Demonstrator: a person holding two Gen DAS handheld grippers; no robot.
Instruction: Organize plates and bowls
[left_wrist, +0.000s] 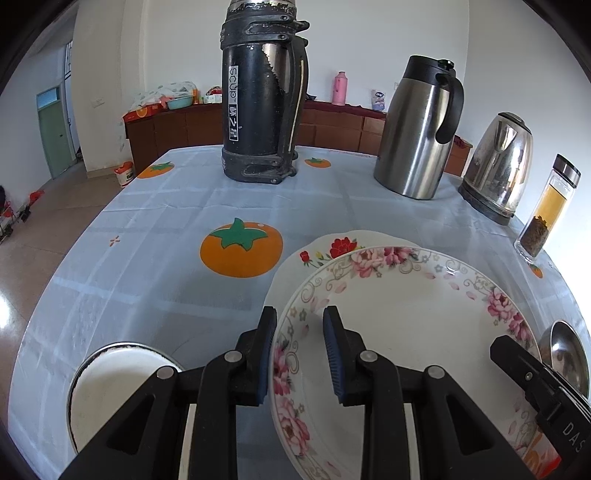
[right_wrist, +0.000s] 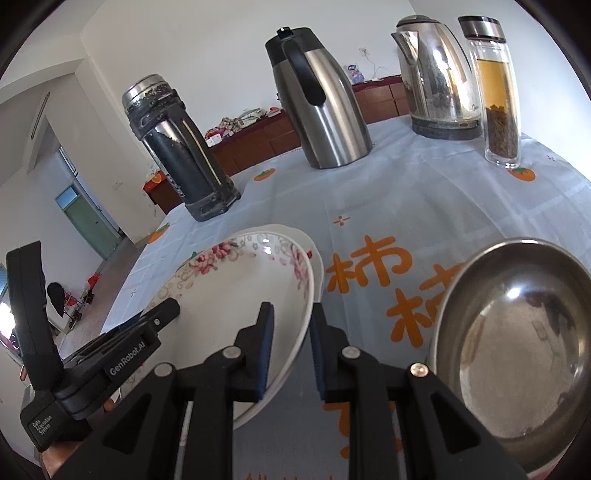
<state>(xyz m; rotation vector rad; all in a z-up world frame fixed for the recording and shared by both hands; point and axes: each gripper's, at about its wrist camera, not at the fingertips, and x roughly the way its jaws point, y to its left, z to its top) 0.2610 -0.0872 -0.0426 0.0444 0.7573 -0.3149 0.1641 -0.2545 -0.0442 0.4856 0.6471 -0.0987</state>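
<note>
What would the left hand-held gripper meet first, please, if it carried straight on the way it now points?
The left hand-held gripper already straddles the near rim of the pink-flowered plate, so that rim comes first. Beyond it, probably the red-flowered plate underneath, though depth is unclear.

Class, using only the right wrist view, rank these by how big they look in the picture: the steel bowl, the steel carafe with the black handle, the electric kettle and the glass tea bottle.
1. steel bowl, though it lies nearest the camera, which inflates it.
2. steel carafe.
3. electric kettle.
4. glass tea bottle.

Carafe and kettle look close in size, so their order is unsure.
</note>
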